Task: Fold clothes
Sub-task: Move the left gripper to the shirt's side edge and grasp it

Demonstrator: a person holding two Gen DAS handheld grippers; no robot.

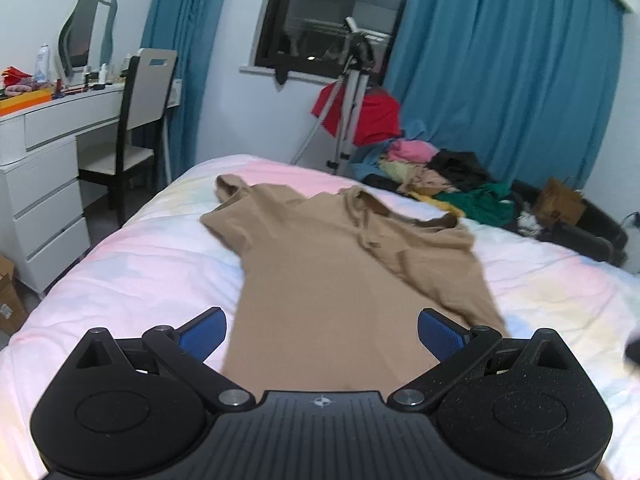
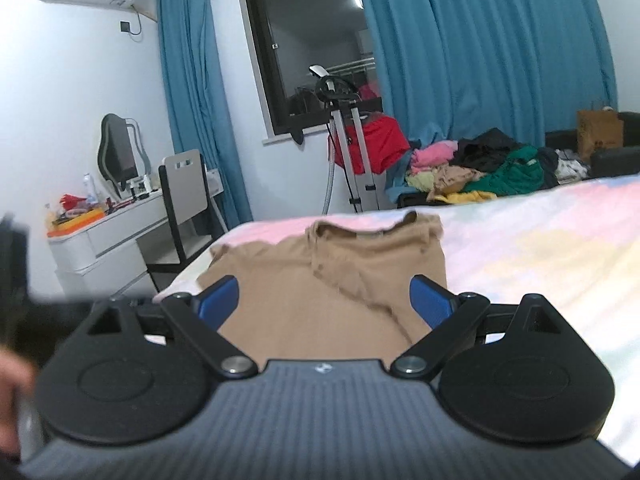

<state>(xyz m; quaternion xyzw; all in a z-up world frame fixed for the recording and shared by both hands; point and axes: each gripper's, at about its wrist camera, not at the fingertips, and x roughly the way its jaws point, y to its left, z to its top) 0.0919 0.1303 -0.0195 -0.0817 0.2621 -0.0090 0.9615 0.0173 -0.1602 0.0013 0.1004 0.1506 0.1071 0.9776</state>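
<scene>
The left tool (image 1: 322, 334) hangs over the near end of a tan shirt (image 1: 320, 264), its blue pads (image 1: 204, 334) spread wide apart with nothing between them. The shirt lies on the pastel bed (image 1: 132, 264) straight ahead of this tool, one side folded over onto the body, a sleeve sticking out ahead and to the left. The right tool (image 2: 324, 302) is likewise wide apart and empty, above the same shirt (image 2: 296, 292), whose collar lies just ahead of its pads. Beyond both tools, past the bed's far edge, stand a tripod (image 1: 344, 100) and a pile of coloured clothes (image 1: 440, 176).
</scene>
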